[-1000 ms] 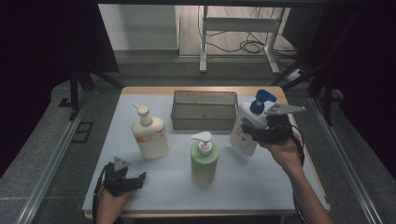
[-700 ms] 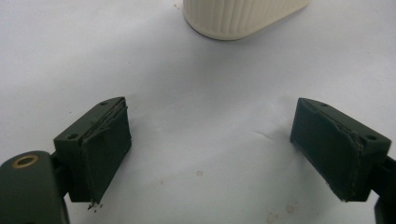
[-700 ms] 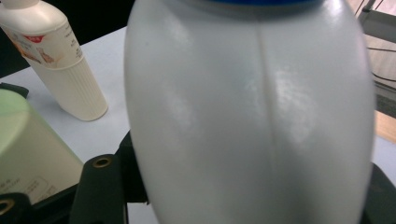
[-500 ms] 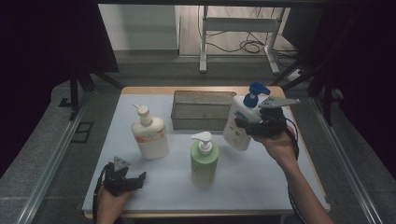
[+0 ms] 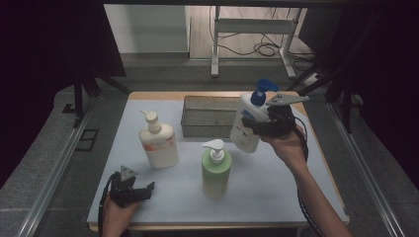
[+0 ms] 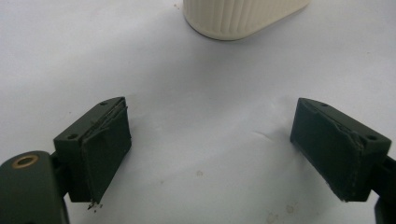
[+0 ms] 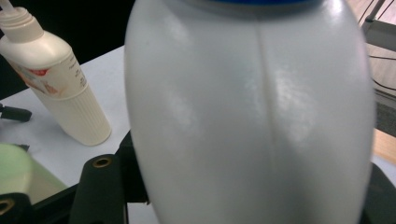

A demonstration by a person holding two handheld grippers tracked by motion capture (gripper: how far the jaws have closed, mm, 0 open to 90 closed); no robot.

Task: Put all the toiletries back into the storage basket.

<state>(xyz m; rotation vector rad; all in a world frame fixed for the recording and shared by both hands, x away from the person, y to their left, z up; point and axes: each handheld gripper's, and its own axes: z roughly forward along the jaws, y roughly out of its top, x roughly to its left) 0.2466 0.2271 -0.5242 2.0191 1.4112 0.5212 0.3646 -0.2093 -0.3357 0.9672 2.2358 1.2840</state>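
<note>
Right gripper (image 5: 257, 127) clamps the blue-pump white bottle (image 5: 246, 123), tilted above the surface (image 5: 276, 187) beside the mesh basket (image 5: 207, 117). High view adds the green bottle (image 5: 215, 170). Left gripper (image 6: 210, 154) fingers wide, empty, near the cream bottle (image 6: 243, 18).

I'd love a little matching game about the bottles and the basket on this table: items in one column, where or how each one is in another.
1. blue-pump bottle
2. green bottle
3. cream bottle
4. wire basket

a. stands at the table's front middle
b. sits at the back of the table
c. held tilted in the right tool
d. stands left of the basket

Pairs: 1-c, 2-a, 3-d, 4-b
</note>
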